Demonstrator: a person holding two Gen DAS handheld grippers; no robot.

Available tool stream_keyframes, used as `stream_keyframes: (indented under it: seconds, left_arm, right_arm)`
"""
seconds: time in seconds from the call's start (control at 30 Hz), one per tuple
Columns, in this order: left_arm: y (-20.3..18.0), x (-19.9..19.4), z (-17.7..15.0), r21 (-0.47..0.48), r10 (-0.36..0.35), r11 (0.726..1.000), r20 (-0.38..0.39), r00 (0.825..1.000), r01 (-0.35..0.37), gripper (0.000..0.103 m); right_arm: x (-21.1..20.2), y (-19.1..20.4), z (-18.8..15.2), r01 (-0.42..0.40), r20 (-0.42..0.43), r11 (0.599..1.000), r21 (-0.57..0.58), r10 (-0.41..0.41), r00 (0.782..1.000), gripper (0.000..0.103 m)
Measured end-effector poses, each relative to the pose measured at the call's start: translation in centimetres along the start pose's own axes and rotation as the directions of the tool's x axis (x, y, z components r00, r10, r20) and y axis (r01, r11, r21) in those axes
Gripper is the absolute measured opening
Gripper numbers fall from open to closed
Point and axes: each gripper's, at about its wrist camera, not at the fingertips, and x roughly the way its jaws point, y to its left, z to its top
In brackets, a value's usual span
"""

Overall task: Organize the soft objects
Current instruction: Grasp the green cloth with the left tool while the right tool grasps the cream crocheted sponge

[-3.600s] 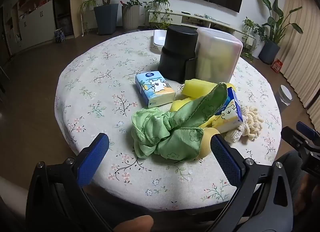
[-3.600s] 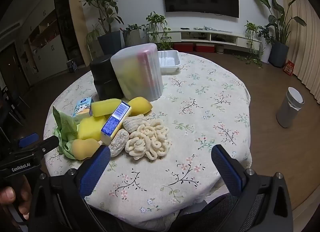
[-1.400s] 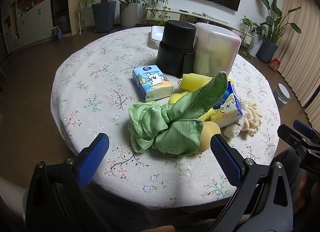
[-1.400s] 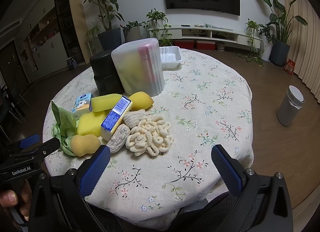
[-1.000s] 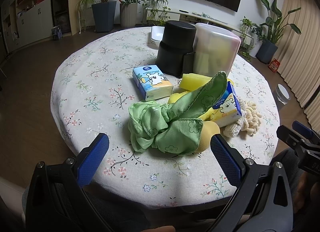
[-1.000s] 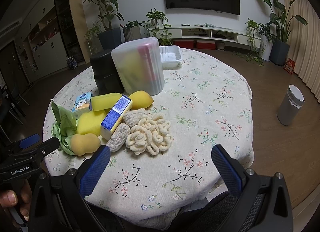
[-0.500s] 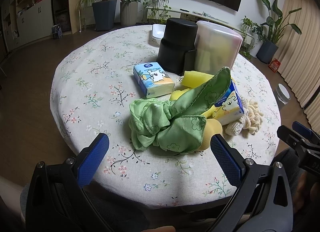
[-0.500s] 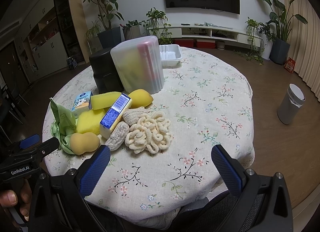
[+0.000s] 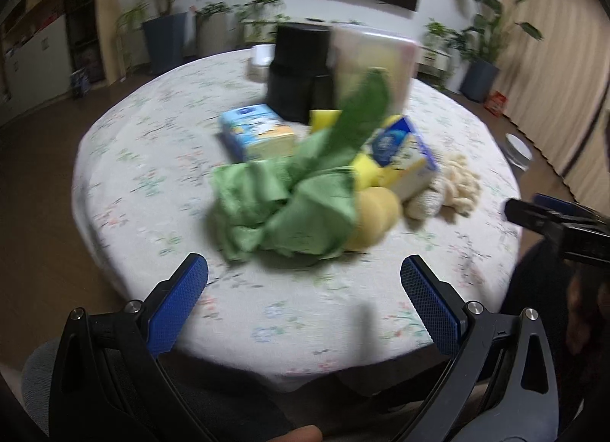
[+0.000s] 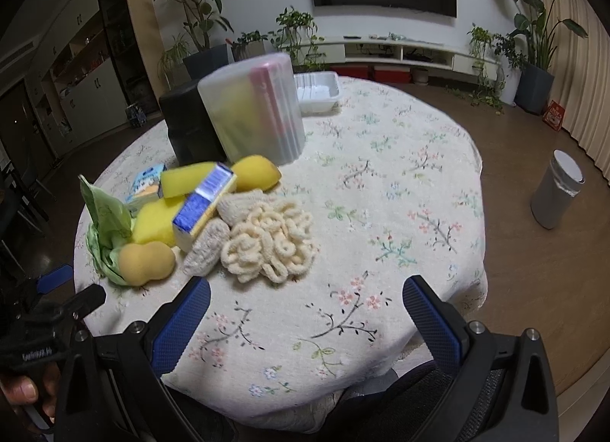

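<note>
A pile of soft things lies on the round floral table (image 9: 145,159). A crumpled green cloth (image 9: 282,209) sits nearest my left gripper (image 9: 303,308), which hovers open and empty over the near table edge. Behind the cloth are yellow sponges (image 9: 375,213), two tissue packs (image 9: 257,133) (image 9: 404,156) and a cream knitted scrubber (image 9: 457,186). In the right wrist view that cream scrubber (image 10: 272,240) lies just ahead of my open, empty right gripper (image 10: 305,322), with a tan peanut-shaped sponge (image 10: 146,257), yellow sponges (image 10: 154,222) and the green cloth (image 10: 105,219) to its left.
A black canister (image 10: 190,129) and a translucent lidded container (image 10: 253,110) stand behind the pile, with a white tray (image 10: 316,91) further back. The table's right half (image 10: 400,175) is bare cloth. A grey bin (image 10: 554,194) stands on the floor at right.
Both grippers have dropped lower and closer toward the table; the left view is motion-blurred. The pile has not been touched, and both jaws remain wide apart.
</note>
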Motion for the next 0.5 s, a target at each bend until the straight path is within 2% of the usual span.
stream_keyframes:
  seconds: [0.1, 0.2, 0.27, 0.4, 0.5]
  left_arm:
    - [-0.5, 0.2, 0.5, 0.025, 0.0, 1.0, 0.016, 1.0, -0.001, 0.102]
    - [1.2, 1.1, 1.2, -0.04, -0.019, 0.999, -0.015, 1.0, 0.018, 0.101]
    - [2.5, 1.5, 1.6, -0.09, -0.044, 0.995, -0.034, 0.998, 0.041, 0.101]
    - [3.4, 1.8, 2.5, -0.089, -0.009, 0.996, -0.032, 0.999, 0.006, 0.101]
    - [4.0, 2.6, 2.8, -0.118, -0.037, 0.993, -0.035, 0.999, 0.033, 0.101]
  right_arm:
    - [1.1, -0.4, -0.1, -0.036, -0.043, 0.999, -0.004, 0.036, 0.998, 0.103]
    - [1.9, -0.4, 0.5, -0.087, -0.069, 0.996, -0.004, 0.086, 0.994, 0.103]
    - [2.3, -0.1, 1.1, -0.094, -0.071, 0.995, -0.018, 0.093, 0.993, 0.102]
    - [3.8, 0.3, 2.4, -0.078, -0.093, 0.995, -0.057, 0.072, 0.993, 0.1]
    - [5.1, 0.4, 2.7, -0.09, -0.134, 0.994, -0.055, 0.082, 0.988, 0.1]
